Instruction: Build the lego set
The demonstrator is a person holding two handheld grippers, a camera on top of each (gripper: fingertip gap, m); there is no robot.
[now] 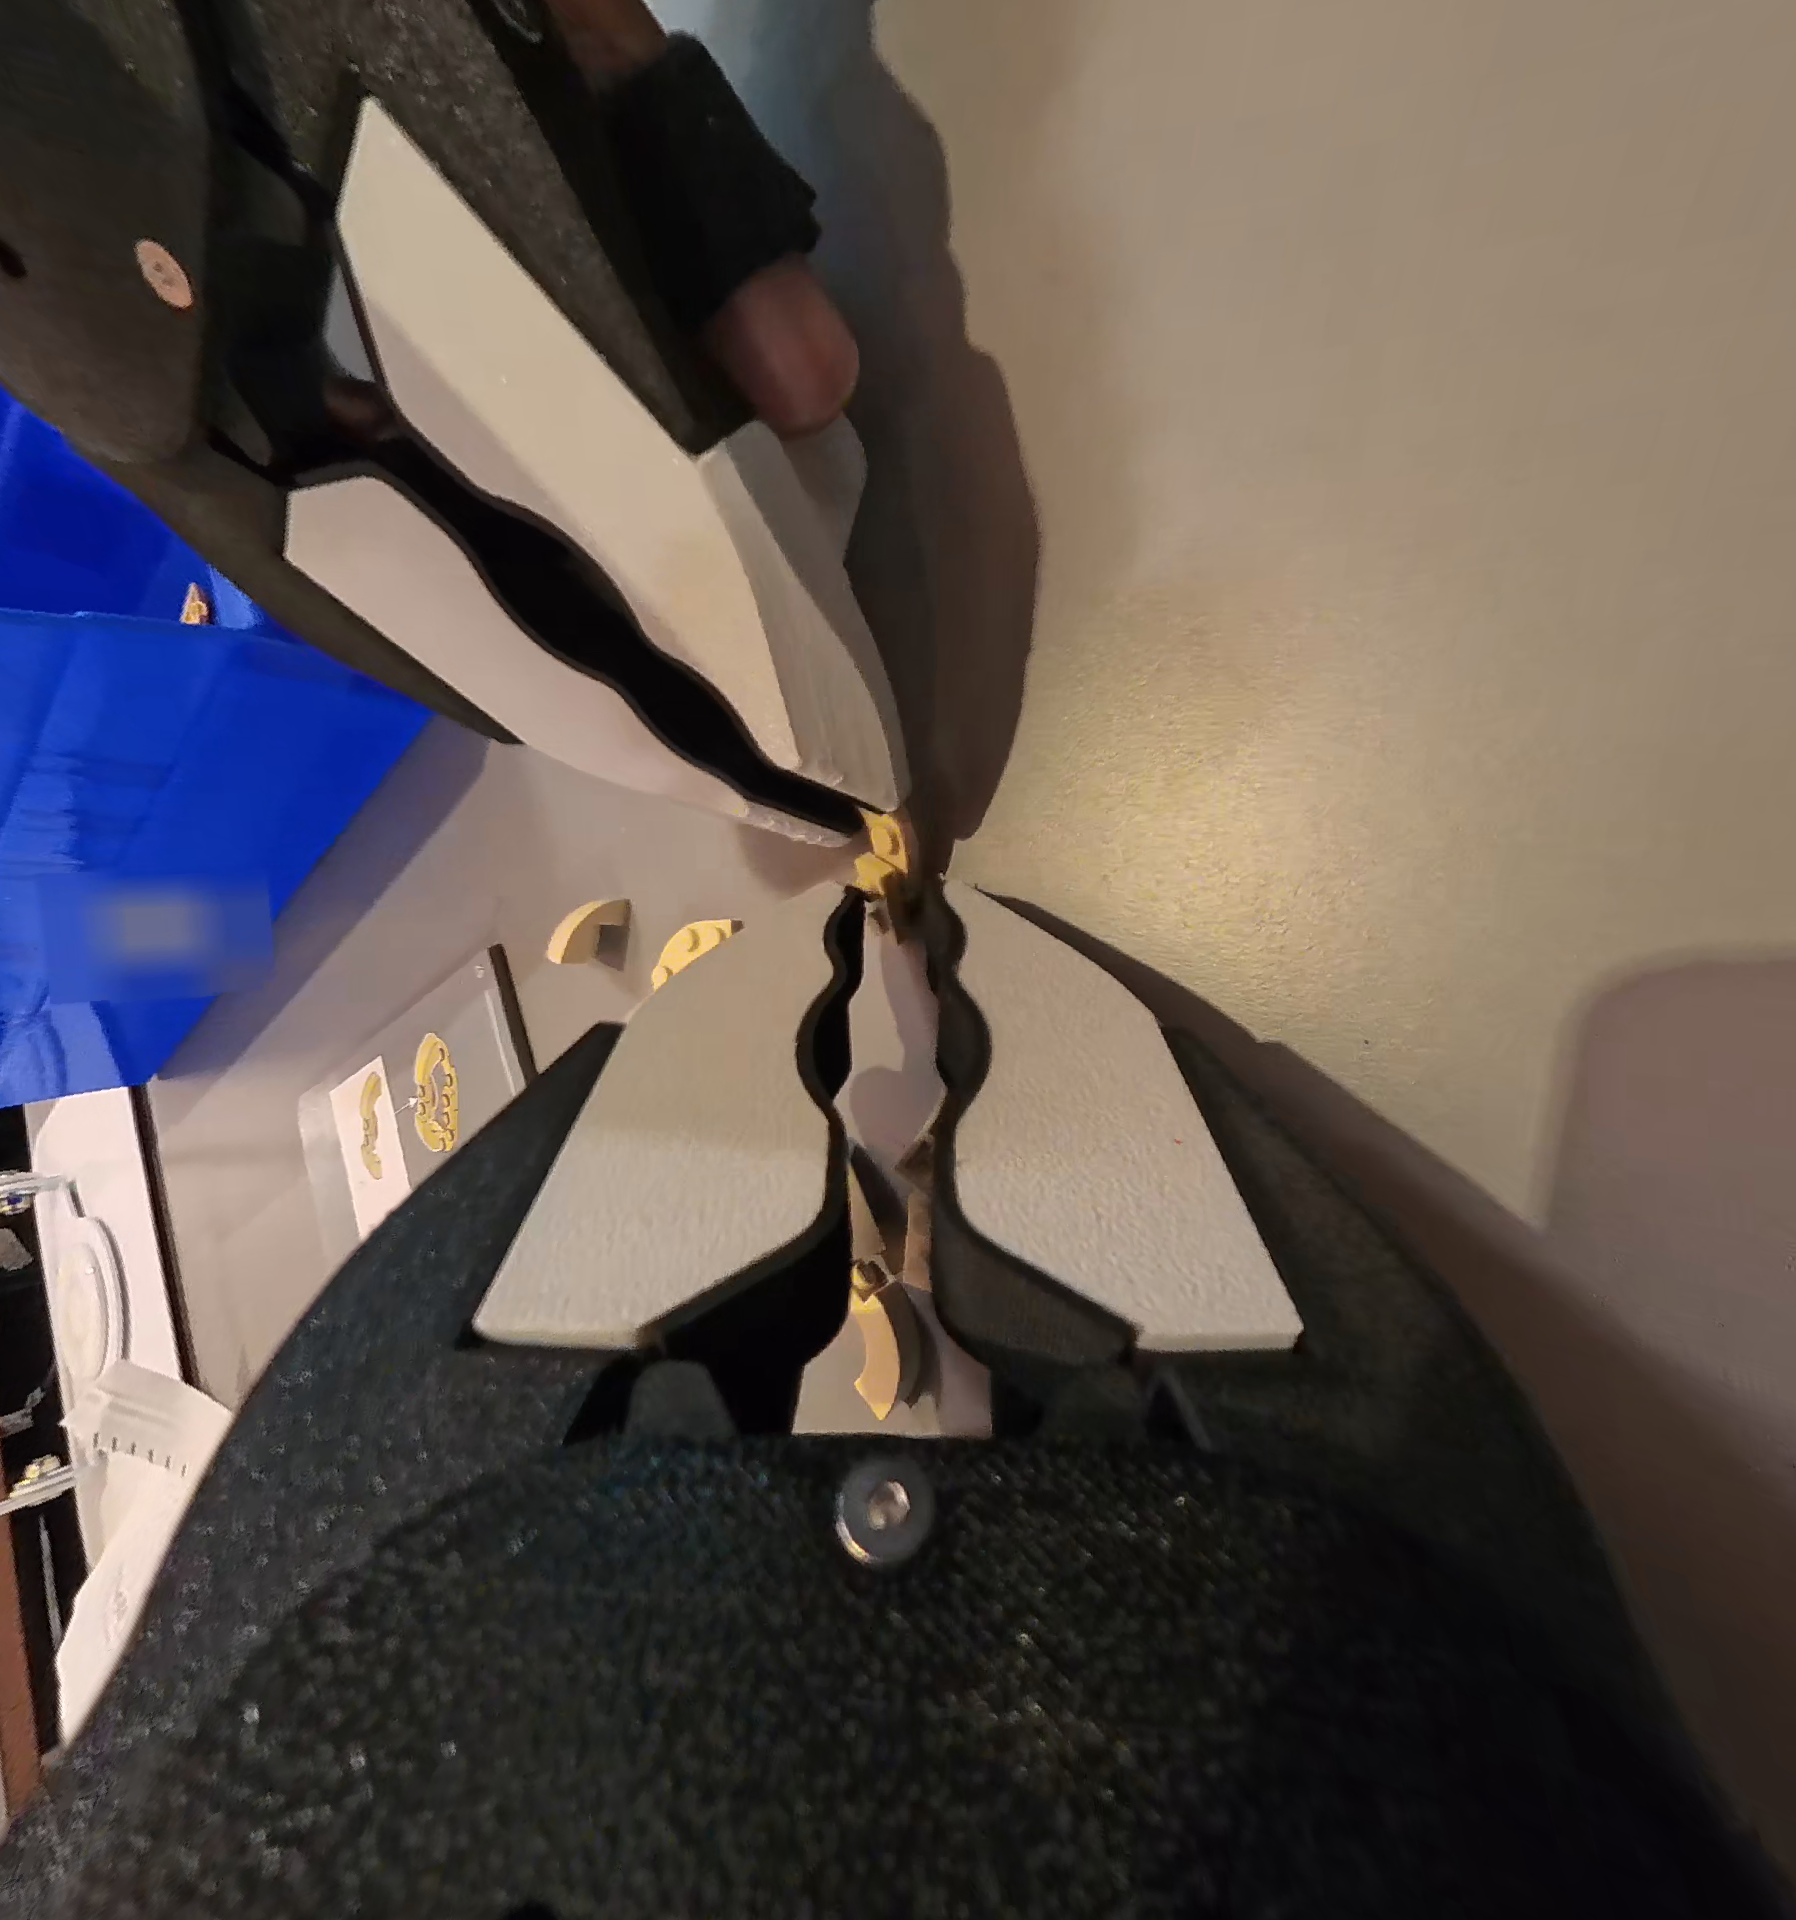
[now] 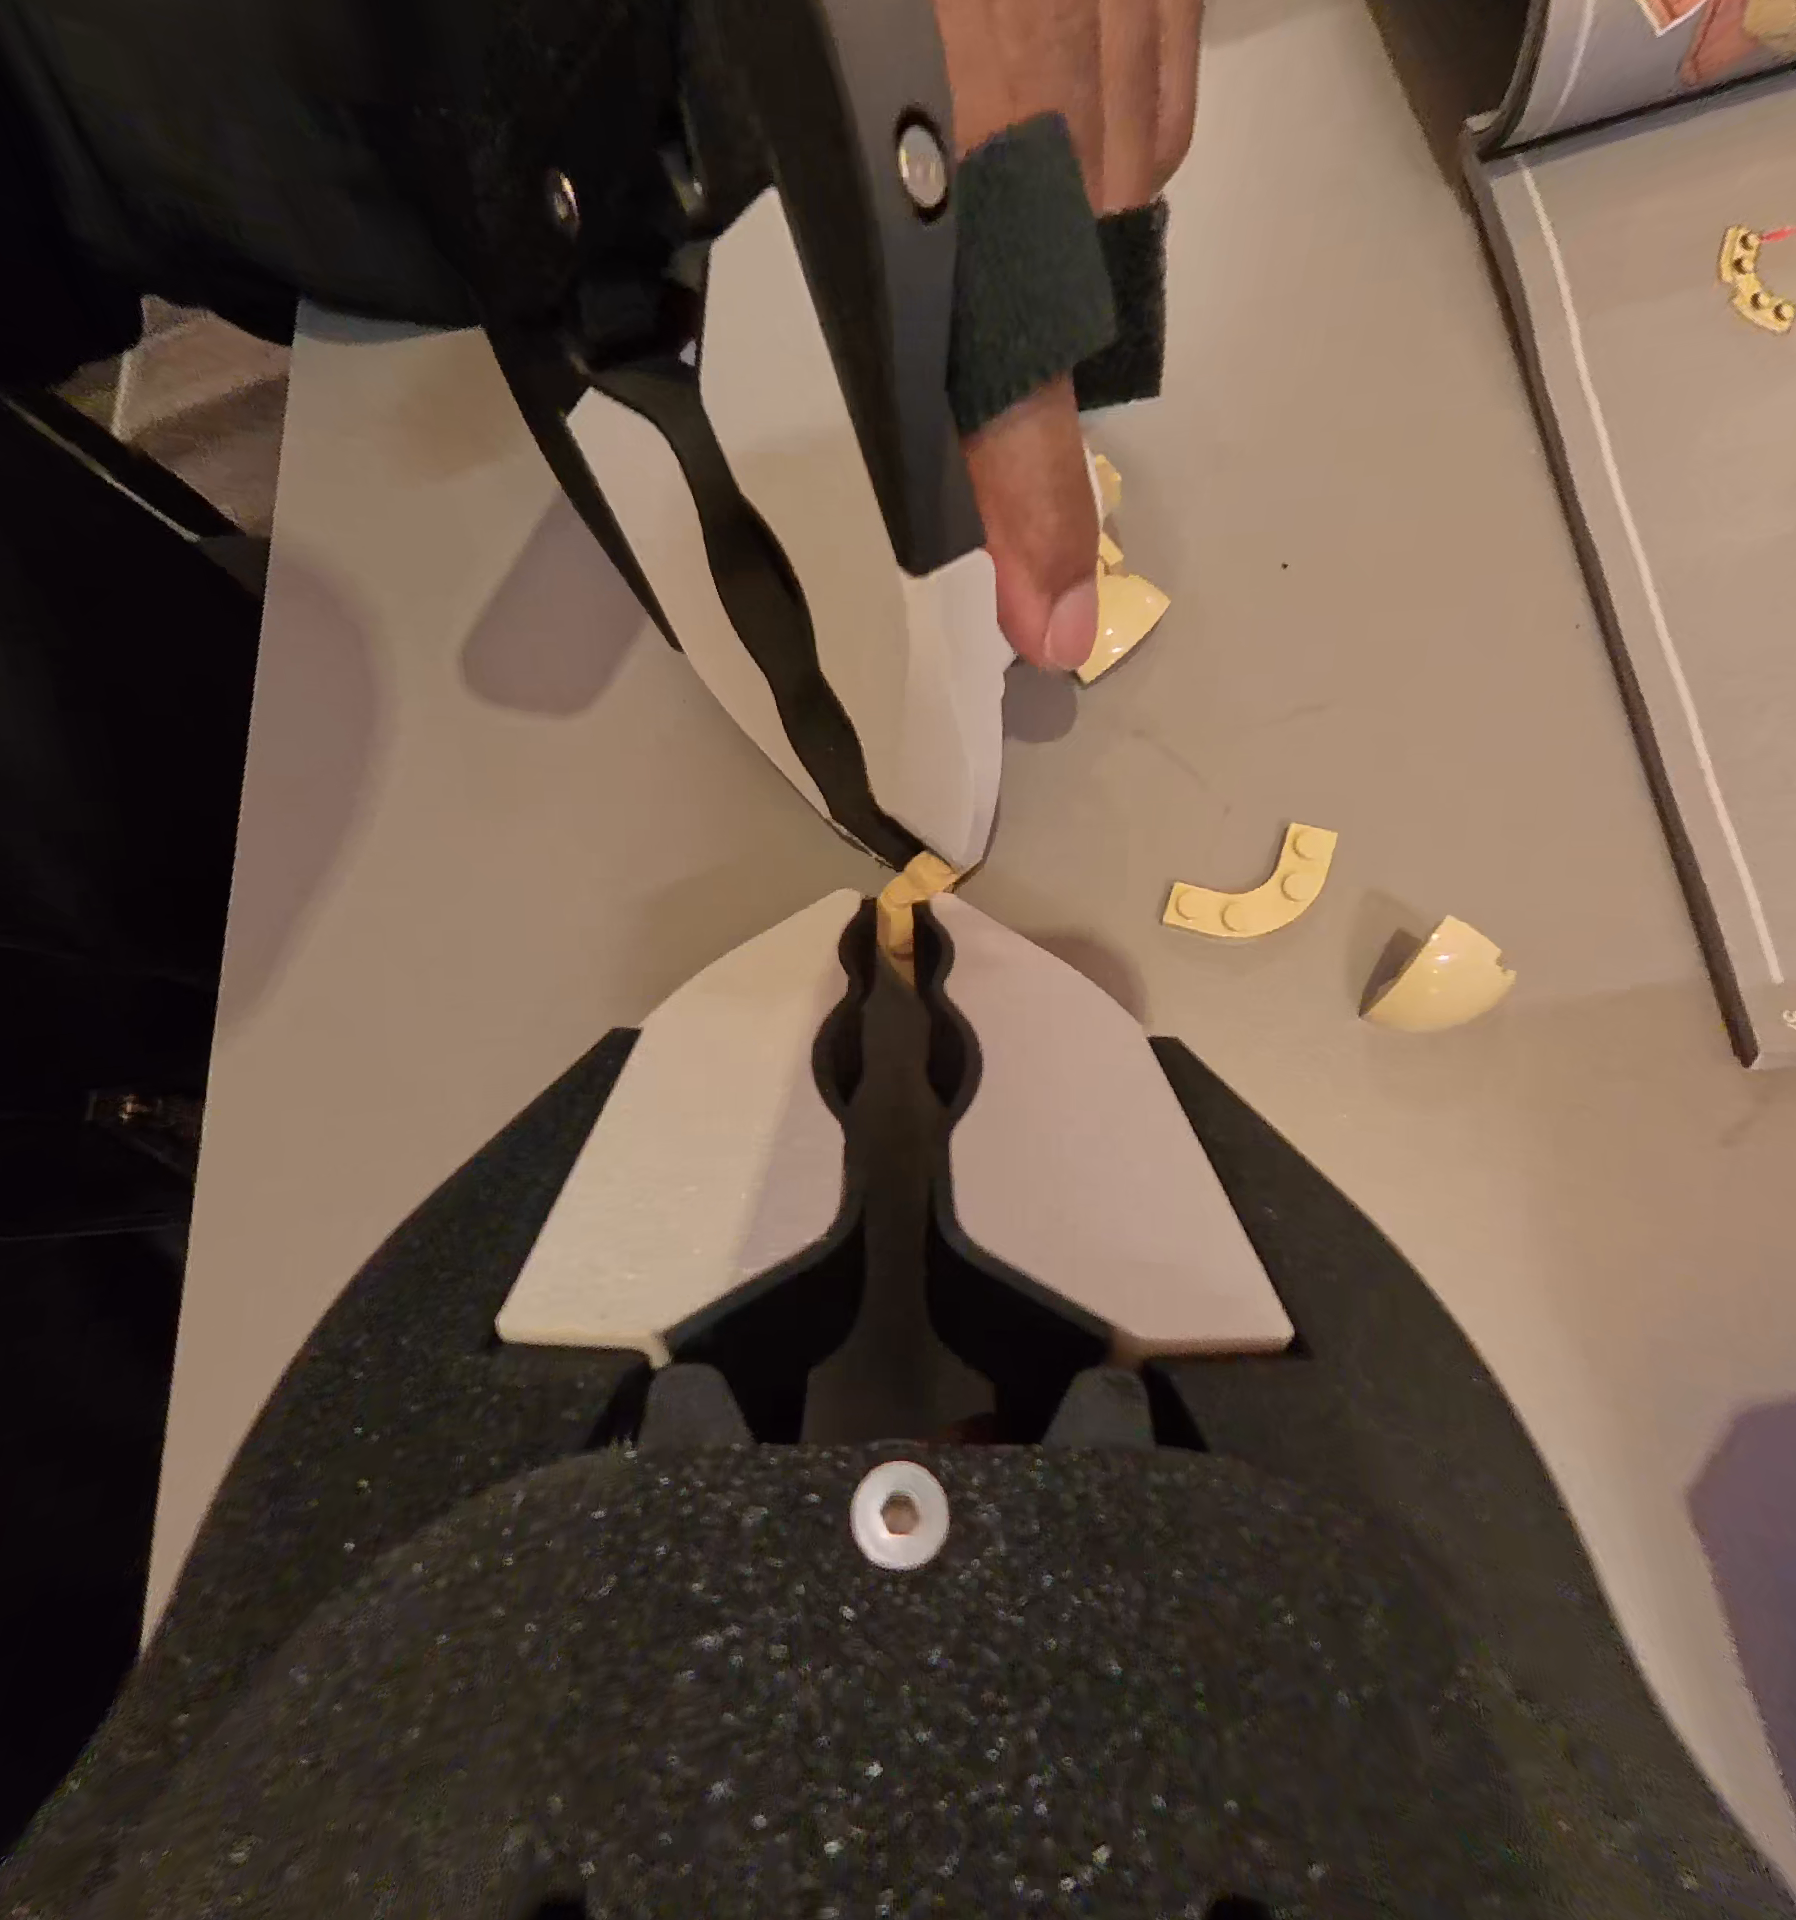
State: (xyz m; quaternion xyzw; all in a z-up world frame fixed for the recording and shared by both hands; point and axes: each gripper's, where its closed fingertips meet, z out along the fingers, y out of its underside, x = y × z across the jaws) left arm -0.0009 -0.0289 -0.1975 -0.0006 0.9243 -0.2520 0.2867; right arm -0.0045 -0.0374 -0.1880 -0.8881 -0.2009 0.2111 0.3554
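Observation:
My two grippers meet tip to tip over a grey table (image 2: 561,935). A small tan studded brick assembly (image 2: 925,873) hangs between them, lifted off the table. My right gripper (image 2: 899,914) is shut on its near end, with the tan piece running back between the pads. My left gripper (image 2: 930,847) comes in from the top and is shut on the far end. In the left wrist view, my left gripper (image 1: 902,899) clamps the tan assembly (image 1: 886,847), and the right gripper (image 1: 873,821) reaches in from the upper left.
A loose tan curved plate (image 2: 1252,894) and a tan quarter-dome (image 2: 1439,987) lie to the right. Another dome piece (image 2: 1122,634) lies by the thumb. An open instruction booklet (image 2: 1652,520) lies at the right edge. A blue bin (image 1: 94,779) stands nearby. My two grippers' fingertips are within a few centimetres of each other. From the left gripper's tips to the loose tan curved plate (image 2: 1252,894) is close to 5 centimeters.

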